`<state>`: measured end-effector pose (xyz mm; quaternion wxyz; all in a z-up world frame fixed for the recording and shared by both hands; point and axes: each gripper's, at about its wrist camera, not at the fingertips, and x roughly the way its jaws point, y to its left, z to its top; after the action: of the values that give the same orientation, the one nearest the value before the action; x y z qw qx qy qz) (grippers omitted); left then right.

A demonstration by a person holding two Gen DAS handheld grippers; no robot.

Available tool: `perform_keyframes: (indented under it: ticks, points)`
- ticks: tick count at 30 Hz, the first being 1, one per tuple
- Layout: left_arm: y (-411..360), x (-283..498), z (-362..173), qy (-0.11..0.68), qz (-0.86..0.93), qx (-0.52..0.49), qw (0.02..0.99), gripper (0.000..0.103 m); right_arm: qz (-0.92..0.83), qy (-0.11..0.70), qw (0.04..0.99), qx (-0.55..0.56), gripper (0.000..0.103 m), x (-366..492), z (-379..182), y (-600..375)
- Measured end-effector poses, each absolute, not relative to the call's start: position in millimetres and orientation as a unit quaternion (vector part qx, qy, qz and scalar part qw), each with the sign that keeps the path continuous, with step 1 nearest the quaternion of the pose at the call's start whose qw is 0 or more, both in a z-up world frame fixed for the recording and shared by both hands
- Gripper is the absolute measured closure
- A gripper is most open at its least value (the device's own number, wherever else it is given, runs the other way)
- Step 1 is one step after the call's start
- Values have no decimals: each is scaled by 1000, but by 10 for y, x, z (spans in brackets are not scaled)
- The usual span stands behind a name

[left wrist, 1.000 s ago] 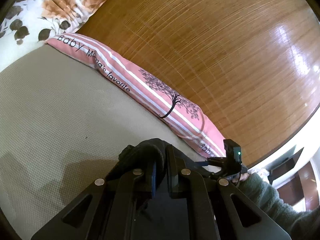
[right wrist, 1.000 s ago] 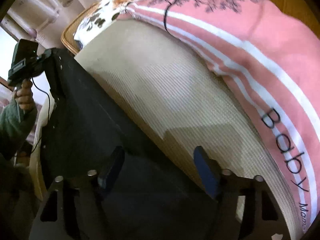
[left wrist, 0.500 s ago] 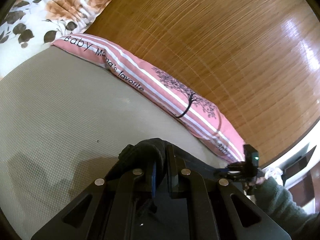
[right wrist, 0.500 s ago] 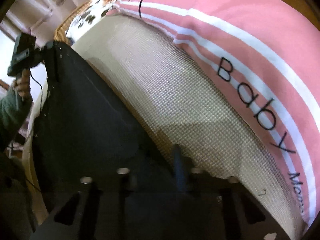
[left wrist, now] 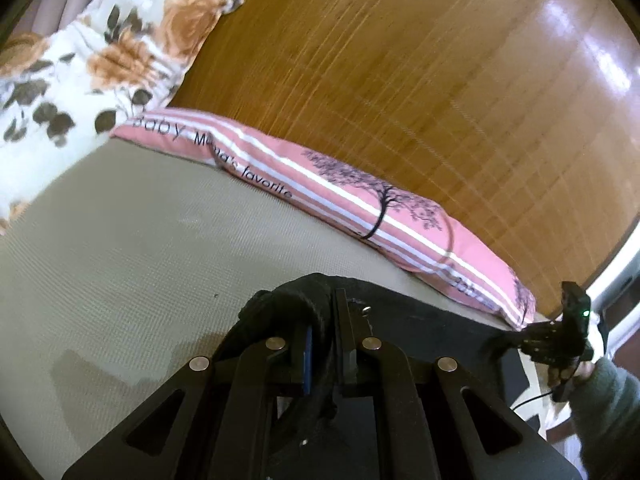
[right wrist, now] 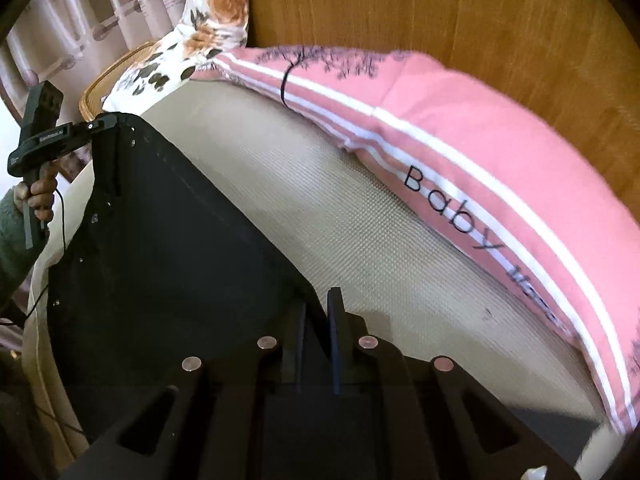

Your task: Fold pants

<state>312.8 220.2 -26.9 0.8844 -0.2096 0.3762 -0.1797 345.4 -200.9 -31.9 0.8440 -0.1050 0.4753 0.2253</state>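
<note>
Left gripper (left wrist: 322,344): jaws stayed clamped on a bunched corner of the black pants (right wrist: 168,240), lower centre of its view.
Right gripper (right wrist: 314,336): wide open a second earlier, had since closed onto the pants' edge.
Pants: stretched between both grippers over the beige mattress (left wrist: 120,248), beside the pink pillow (right wrist: 500,168).
Meaning: both corners held, likely ready to lift and fold.

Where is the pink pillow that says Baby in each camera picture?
Left wrist view: the pink pillow runs slantwise through the middle, from upper left to lower right, between beige mattress and wooden headboard.
Right wrist view: the pink pillow curves down the right side, above the mattress.
Shared landmark: the floral pillow, at the pink pillow's far end in both.
</note>
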Motion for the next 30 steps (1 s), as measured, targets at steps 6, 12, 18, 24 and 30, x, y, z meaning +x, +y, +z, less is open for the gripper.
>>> perform_keyframes:
  ticks: [6,12,18,24,30]
  points:
    - [2241,2654,15,360,-217,-172,891,95,193,464,856,-122,96,2588,-125,-1801]
    - [2357,2033,37,370,-244,-135,886,94,176,471,859,-100,97,1656,-240,-1657]
    - [2464,1491,-266,415,-249,-88,871,94,168,495,851,-57,97,978,-620,-1583]
    - [2403,1235,-726,489,-234,-11,840,93,160,519,839,-41,97,627,-1054,-1485]
    - [2268,1157,-939,516,-205,72,829,87,145,544,824,-61,97,542,-1378,-1389]
